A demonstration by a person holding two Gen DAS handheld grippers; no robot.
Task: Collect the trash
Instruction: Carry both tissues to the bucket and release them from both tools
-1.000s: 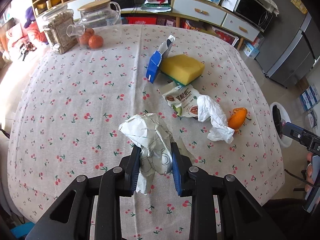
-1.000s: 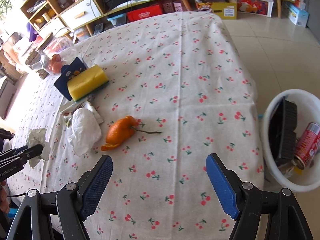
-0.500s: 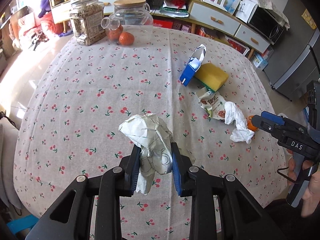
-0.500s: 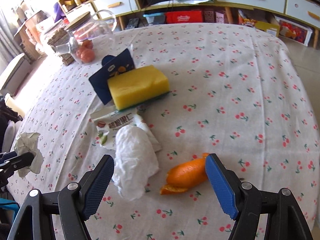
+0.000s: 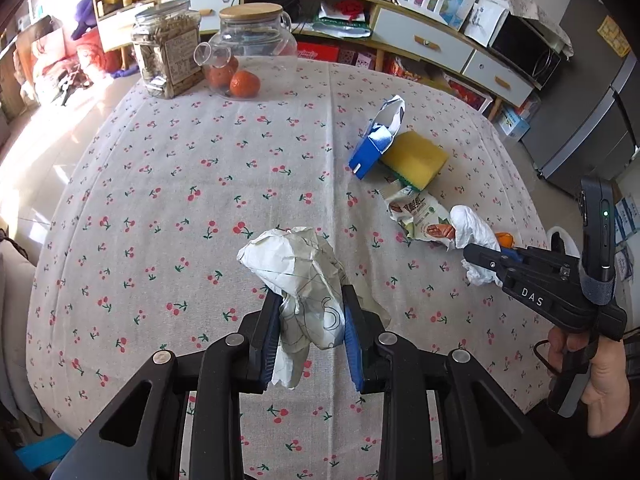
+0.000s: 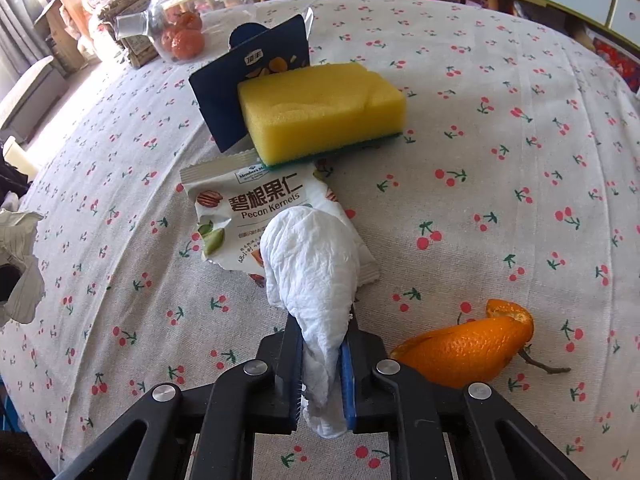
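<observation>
The left gripper (image 5: 310, 322) points steeply down over the near part of the tabletop, its blue pads (image 5: 269, 332) clamped on a crumpled paper wad (image 5: 298, 276). The right gripper (image 6: 322, 364), gripped by a bare hand (image 5: 600, 376) near the right edge, is pinched tight on a white tissue (image 6: 312, 264).

yellow sponge (image 6: 320, 110), orange peel (image 6: 466, 346) — cherry-print tablecloth (image 6: 500, 128), white tissue (image 6: 312, 264).

Likely home: sideboard (image 5: 424, 36), cherry tablecloth (image 5: 200, 184)
</observation>
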